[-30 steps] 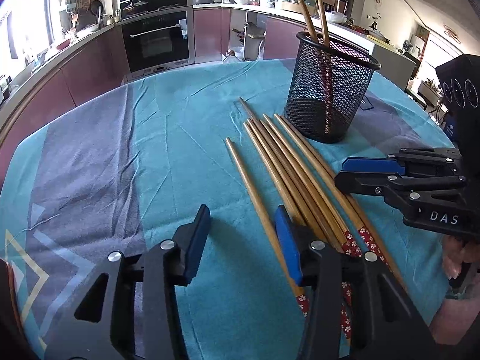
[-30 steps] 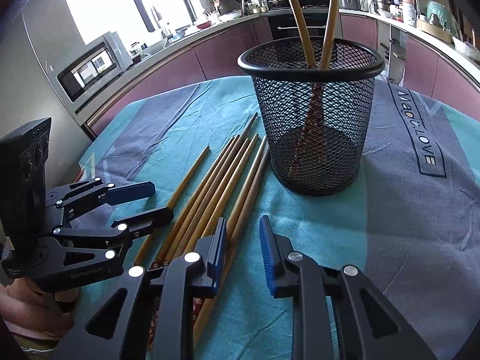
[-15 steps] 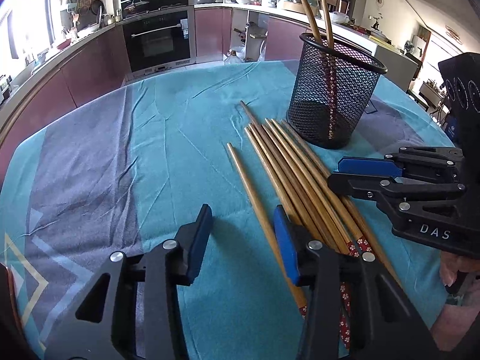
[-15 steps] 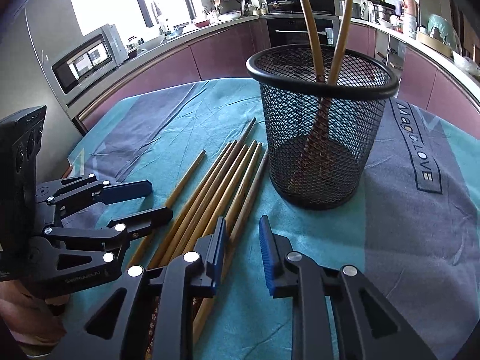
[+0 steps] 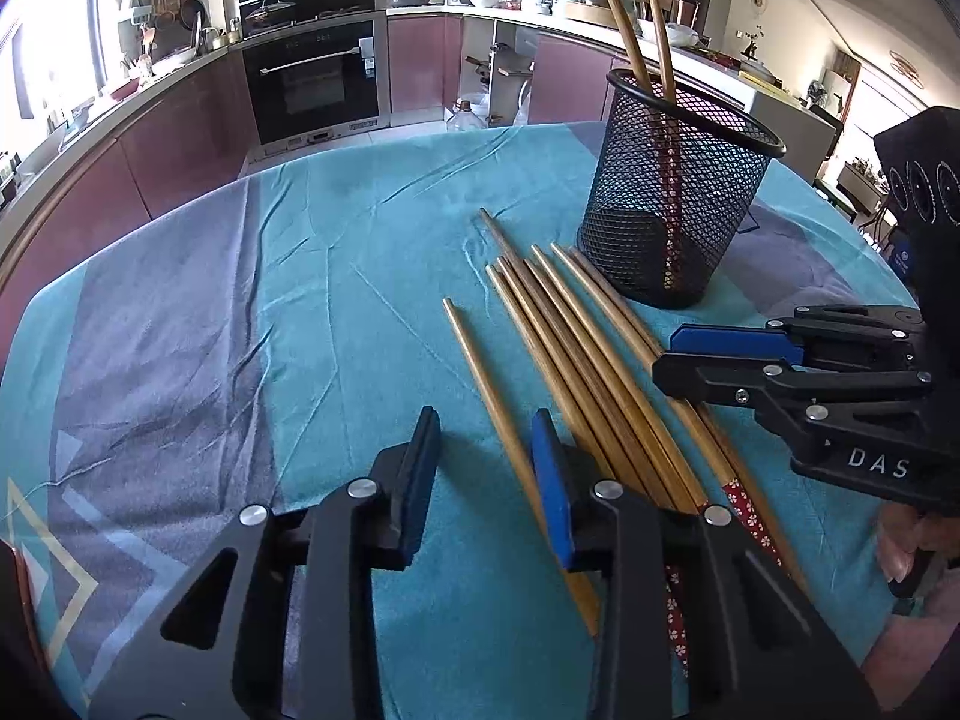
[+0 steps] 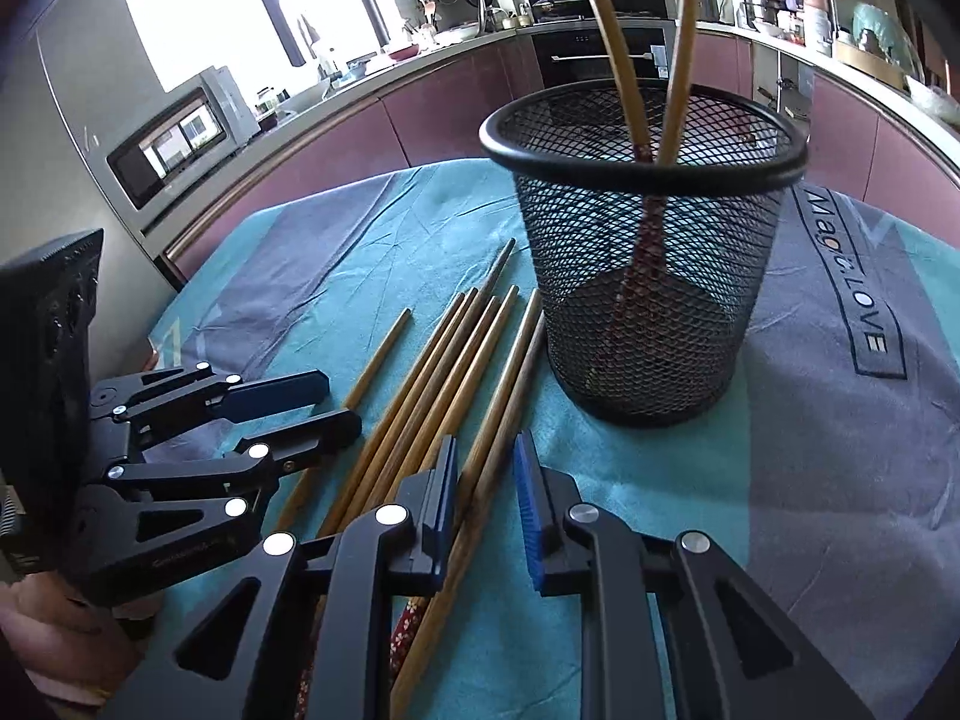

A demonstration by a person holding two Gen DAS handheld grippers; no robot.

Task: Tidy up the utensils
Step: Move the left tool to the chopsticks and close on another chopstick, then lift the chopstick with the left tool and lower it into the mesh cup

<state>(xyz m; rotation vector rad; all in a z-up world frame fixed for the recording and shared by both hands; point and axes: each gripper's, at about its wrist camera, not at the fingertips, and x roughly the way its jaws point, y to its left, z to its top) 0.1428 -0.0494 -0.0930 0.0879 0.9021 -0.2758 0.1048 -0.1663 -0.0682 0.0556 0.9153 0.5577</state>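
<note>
My left gripper (image 5: 486, 468) jaws have just been narrowing around the lone chopstick (image 5: 498, 414), not yet pinching; my right gripper (image 6: 485, 498) stays slightly apart over another chopstick (image 6: 480, 468), unclamped.

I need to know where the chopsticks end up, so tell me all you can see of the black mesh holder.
The mesh holder is a round cup of black wire mesh, as it looks metal, with a smooth solid rim and a dark base. It stands upright on the teal cloth, beyond the far ends of the loose chopsticks lying there. Two chopsticks stand inside it, leaning apart against the rim and sticking out well above it; their red patterned ends show through the mesh. Neither gripper touches it.
</note>
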